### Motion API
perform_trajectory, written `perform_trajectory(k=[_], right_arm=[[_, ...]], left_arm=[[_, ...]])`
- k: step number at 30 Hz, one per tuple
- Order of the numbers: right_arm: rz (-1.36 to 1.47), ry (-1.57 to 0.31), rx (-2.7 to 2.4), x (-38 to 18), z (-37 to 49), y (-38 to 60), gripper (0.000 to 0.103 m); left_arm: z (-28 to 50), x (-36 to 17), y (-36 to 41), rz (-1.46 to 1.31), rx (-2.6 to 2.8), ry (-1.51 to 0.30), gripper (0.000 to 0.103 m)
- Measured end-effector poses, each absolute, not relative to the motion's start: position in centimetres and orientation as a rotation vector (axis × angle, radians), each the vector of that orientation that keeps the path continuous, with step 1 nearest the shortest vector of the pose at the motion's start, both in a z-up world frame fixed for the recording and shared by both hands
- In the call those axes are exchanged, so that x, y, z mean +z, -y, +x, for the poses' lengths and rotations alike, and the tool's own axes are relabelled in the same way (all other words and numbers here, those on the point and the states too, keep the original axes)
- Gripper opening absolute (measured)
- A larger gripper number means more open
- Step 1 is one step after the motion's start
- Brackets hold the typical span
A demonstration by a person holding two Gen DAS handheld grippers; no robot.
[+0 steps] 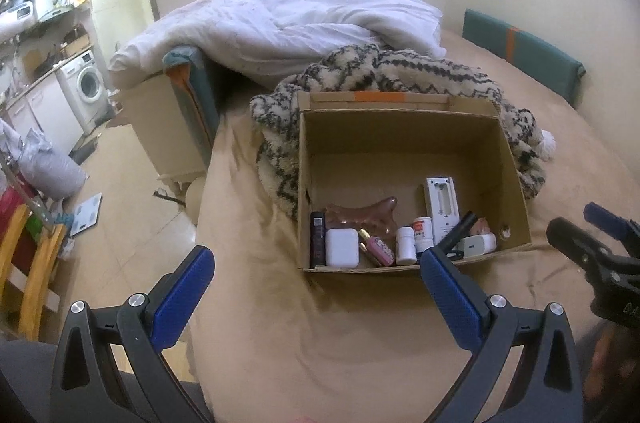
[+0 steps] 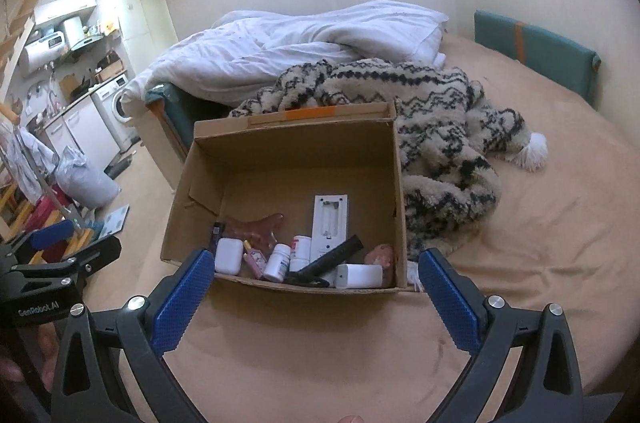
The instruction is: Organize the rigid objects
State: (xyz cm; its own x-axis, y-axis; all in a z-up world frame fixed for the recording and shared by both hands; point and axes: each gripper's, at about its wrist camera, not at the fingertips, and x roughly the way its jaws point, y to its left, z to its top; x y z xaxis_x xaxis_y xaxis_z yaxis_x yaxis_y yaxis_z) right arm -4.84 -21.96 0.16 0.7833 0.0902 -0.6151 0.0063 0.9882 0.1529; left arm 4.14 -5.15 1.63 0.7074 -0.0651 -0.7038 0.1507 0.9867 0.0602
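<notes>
An open cardboard box [image 1: 404,131] [image 2: 288,139] sits on the tan bed. Along its near wall lie several small items: a white case [image 1: 341,247] [image 2: 229,255], a pink perfume bottle [image 1: 376,249] [image 2: 256,260], a white pill bottle [image 1: 406,245] [image 2: 279,262], a white remote [image 1: 440,209] [image 2: 330,223], a pink scraping board [image 1: 360,215] [image 2: 256,227] and a black tube [image 1: 318,238]. My left gripper [image 1: 316,263] hovers open just short of the box. My right gripper [image 2: 316,265] is open too, above the near wall, nothing held.
A patterned fuzzy blanket [image 1: 400,71] [image 2: 440,127] and a white duvet [image 1: 280,27] [image 2: 304,39] lie behind the box. Bare tan sheet [image 2: 540,223] spreads to the right. The bed's left edge drops to the floor, with a washing machine [image 1: 86,87] and chairs [image 1: 32,263] beyond.
</notes>
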Motion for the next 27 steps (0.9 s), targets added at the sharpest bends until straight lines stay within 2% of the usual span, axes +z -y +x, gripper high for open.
perform_trajectory(k=[27], right_arm=[[0.184,-0.675,0.031,0.17,-4.73,22.76,0.103]], left_arm=[[4.28,1.68,4.43,0.087,-0.094,-0.779,0.103]])
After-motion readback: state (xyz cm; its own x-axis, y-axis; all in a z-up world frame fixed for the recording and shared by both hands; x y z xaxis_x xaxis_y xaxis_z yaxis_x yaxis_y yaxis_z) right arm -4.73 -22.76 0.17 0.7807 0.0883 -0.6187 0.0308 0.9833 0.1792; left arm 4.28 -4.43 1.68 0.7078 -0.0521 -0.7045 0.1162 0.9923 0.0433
